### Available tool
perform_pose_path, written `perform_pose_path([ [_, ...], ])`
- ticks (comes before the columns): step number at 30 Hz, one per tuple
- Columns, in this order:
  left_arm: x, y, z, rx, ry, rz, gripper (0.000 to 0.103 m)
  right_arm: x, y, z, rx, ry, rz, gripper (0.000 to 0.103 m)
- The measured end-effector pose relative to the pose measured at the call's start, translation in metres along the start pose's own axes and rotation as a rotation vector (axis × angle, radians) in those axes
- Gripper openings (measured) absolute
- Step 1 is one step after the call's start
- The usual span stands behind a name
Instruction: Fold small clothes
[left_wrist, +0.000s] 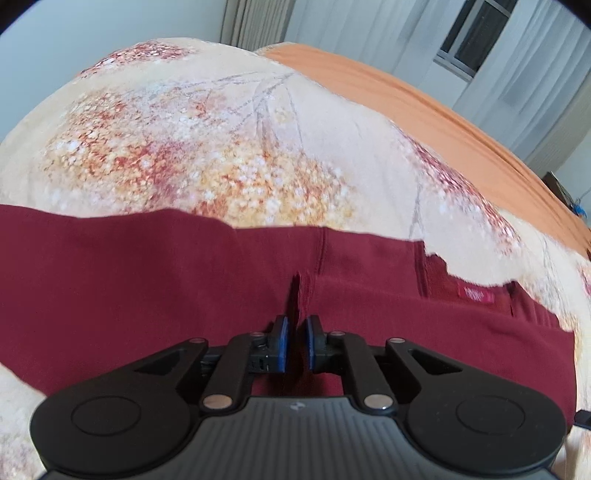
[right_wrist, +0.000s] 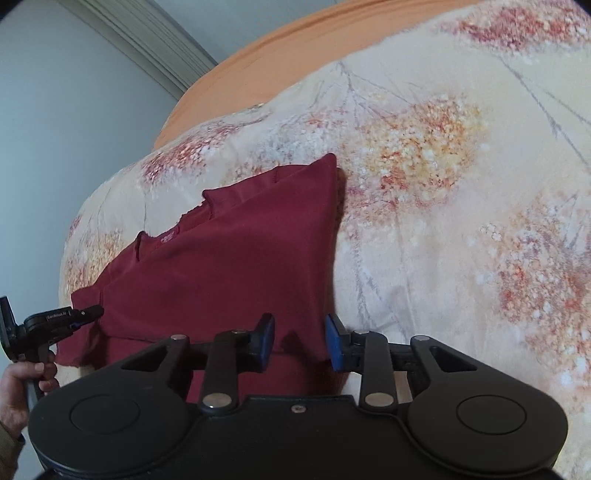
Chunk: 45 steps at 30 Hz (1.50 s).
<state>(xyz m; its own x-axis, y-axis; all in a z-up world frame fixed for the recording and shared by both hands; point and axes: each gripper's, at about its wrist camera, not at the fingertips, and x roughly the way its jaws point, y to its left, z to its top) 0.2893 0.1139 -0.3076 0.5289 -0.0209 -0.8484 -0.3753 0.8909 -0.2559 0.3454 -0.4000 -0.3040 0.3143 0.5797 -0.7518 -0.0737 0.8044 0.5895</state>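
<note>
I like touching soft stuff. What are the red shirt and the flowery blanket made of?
The red shirt looks like soft, matte knit cloth, perhaps cotton: it drapes and creases, with a ribbed collar. The flowery blanket looks like smooth printed woven fabric, slightly wrinkled; the fibre can't be told.

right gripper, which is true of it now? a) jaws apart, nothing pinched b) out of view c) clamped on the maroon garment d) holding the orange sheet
a: the right gripper shows a clear gap between its blue pads, over the near edge of the maroon garment, with no cloth pinched.
</note>
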Motion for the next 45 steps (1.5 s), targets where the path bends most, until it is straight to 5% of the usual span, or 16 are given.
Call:
perform_pose_path([
  [12,-0.03,-0.008,-0.033,0.043,0.048,-0.059,0.046,-0.057,0.075,-0.045,-0.068,-0.083,0.037,0.073],
  [18,-0.055,-0.013,-0.063,0.009,0.061,-0.122,0.077,-0.08,0.099,-0.067,-0.044,-0.103,0.062,0.082],
  [23,-0.096,-0.01,-0.118,-0.019,0.082,-0.148,0.079,-0.104,0.107,-0.088,-0.058,-0.084,0.082,0.082],
  [32,-0.211,0.019,-0.198,-0.222,0.084,-0.053,0.084,-0.152,0.102,-0.115,-0.102,-0.08,0.205,0.085],
  [38,-0.278,0.042,-0.21,-0.285,0.019,0.029,0.088,-0.167,0.109,-0.12,-0.149,-0.073,0.228,0.086],
  [45,-0.301,0.091,-0.188,-0.394,-0.058,0.07,0.088,-0.176,0.15,-0.111,-0.189,-0.124,0.25,0.086],
])
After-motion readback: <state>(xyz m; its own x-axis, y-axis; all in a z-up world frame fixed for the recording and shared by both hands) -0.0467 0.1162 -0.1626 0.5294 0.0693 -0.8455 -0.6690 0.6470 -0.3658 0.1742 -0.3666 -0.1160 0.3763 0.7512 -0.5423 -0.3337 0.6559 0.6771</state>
